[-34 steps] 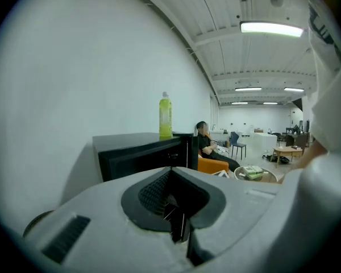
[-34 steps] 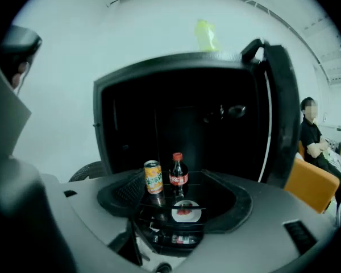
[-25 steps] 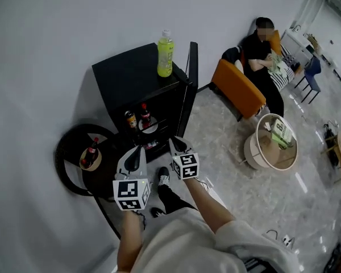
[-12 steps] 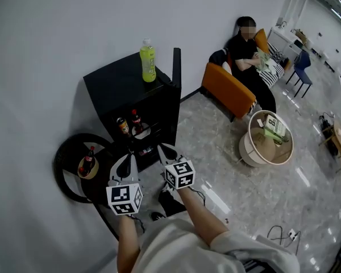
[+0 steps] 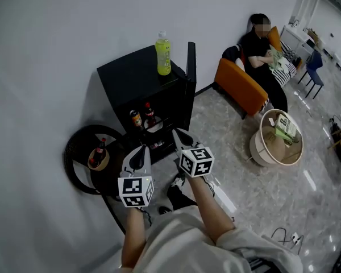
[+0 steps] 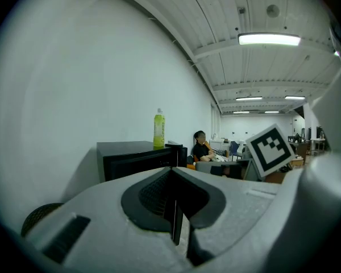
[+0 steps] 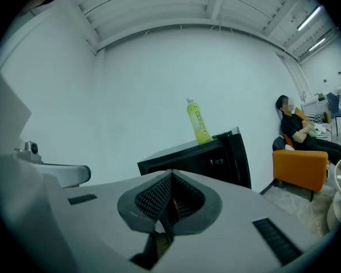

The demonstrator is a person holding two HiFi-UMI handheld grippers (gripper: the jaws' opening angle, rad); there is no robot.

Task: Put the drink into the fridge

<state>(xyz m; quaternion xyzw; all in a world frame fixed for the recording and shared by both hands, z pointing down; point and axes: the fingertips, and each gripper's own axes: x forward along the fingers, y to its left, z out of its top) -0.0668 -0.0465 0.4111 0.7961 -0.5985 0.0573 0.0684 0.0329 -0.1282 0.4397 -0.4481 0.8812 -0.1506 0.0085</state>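
Nearest the wearer, the grey left tongs (image 5: 140, 151) with their white marker cube were pressed together with nothing between them. The matching right tongs (image 5: 177, 133), just beside them, were likewise pressed together and empty. Both pointed roughly level towards the low black box-shaped fridge (image 5: 131, 78), the right pair reaching a little nearer; neither touched it. Under them lay a narrow patch of grey marbled floor (image 5: 244, 181) where the wearer's foot (image 5: 178, 183) stood. This patch was hemmed in on the left by a round black side table (image 5: 74, 152) set against the white wall (image 5: 51, 50). On that table a dark cola bottle with a red label (image 5: 100, 150) stood upright in a small tan bowl (image 5: 96, 164).

The fridge's black door (image 5: 190, 75) stood swung open on the right, its thin edge turned towards the wearer. That left the front of the cabinet unobstructed. Two small dark drinks (image 5: 150, 116) sat side by side on the inner shelf. The yellow-green plastic bottle (image 5: 163, 54) stood upright on the fridge's top, near its right edge and just beside the top of the open door. It was well apart from both tongs.

To the right of the door the floor opened wide. Farther off stood an orange sofa (image 5: 241, 87) with a seated person (image 5: 264, 44), and nearer than that, a round white low table (image 5: 259, 149) holding a green box (image 5: 284, 128).
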